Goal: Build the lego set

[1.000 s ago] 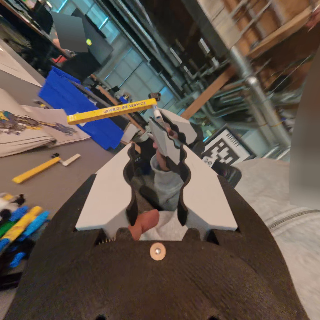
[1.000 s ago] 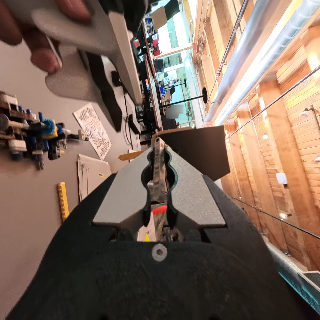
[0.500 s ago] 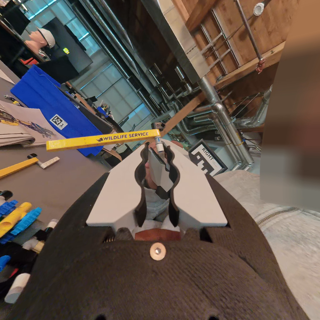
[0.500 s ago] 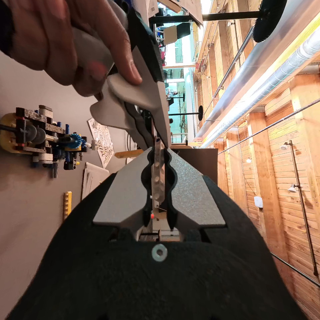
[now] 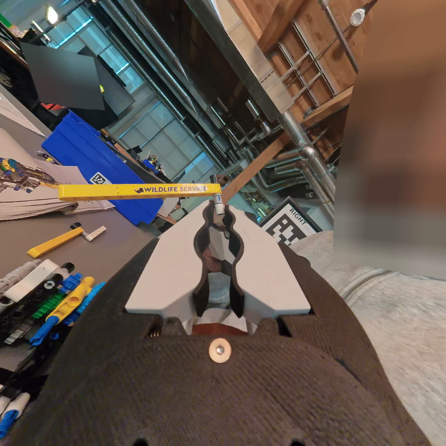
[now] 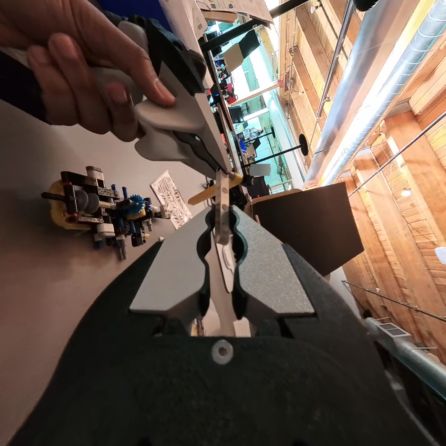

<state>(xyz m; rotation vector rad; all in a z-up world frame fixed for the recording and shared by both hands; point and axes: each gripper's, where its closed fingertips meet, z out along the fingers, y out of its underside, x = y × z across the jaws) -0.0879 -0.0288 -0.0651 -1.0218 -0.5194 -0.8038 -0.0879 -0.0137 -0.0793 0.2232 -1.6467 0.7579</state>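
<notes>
My right gripper [image 6: 222, 211] is shut on the lower end of a light grey holed beam [image 6: 221, 193]. The top of that beam is pinned to one end of a long yellow beam [image 5: 140, 191], which bears writing and sticks out sideways in the air. My left gripper [image 5: 218, 208], held by a hand [image 6: 84, 72], is shut on the grey beam's top end [image 5: 219, 209], just under the yellow beam. In the right wrist view its tips [image 6: 223, 170] meet at that joint. The right gripper [image 5: 217, 241] shows behind the left fingers.
The part-built model [image 6: 96, 212] with black frame, gears and a yellow end lies on the grey table; it also shows in the left wrist view [image 5: 48, 296]. A yellow piece with a white connector [image 5: 55, 242], an open instruction booklet [image 5: 36, 193] and a blue bin [image 5: 96, 169] lie farther off.
My left gripper went from wide open to shut on the grey beam's top end. The right gripper has kept its hold and brought the beam assembly between the left fingers.
</notes>
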